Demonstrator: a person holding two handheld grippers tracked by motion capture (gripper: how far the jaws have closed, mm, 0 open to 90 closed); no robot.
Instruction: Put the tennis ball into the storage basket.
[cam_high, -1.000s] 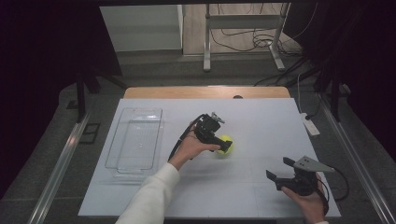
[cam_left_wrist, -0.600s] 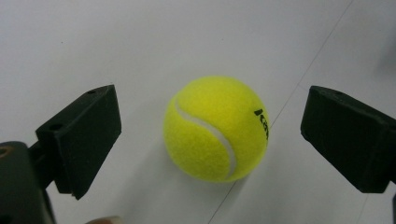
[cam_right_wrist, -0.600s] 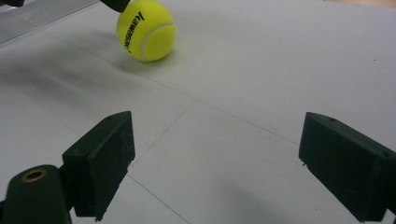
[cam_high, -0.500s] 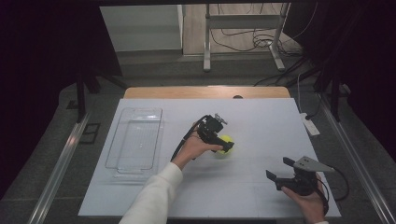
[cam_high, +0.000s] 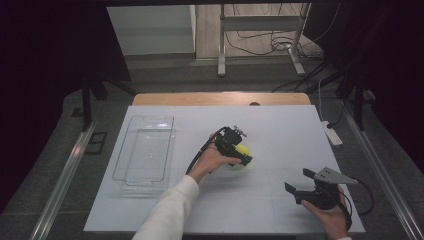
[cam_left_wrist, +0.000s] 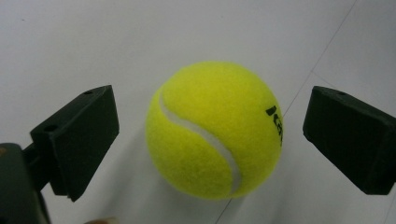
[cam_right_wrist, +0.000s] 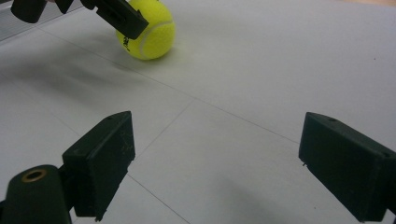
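Left gripper (cam_left_wrist: 210, 140) jaws open astride tennis ball (cam_left_wrist: 215, 129); centre, close squarely on its widest part so it can't squirt out. Right gripper (cam_right_wrist: 217, 163) open, idle.

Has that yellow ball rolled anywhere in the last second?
No. In the high view the tennis ball lies at the same spot on the white table, right of the clear tray, with the open left gripper around it.

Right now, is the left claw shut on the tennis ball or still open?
Open. In the left gripper view the left claw straddles the tennis ball, with white table showing between the ball and each jaw.
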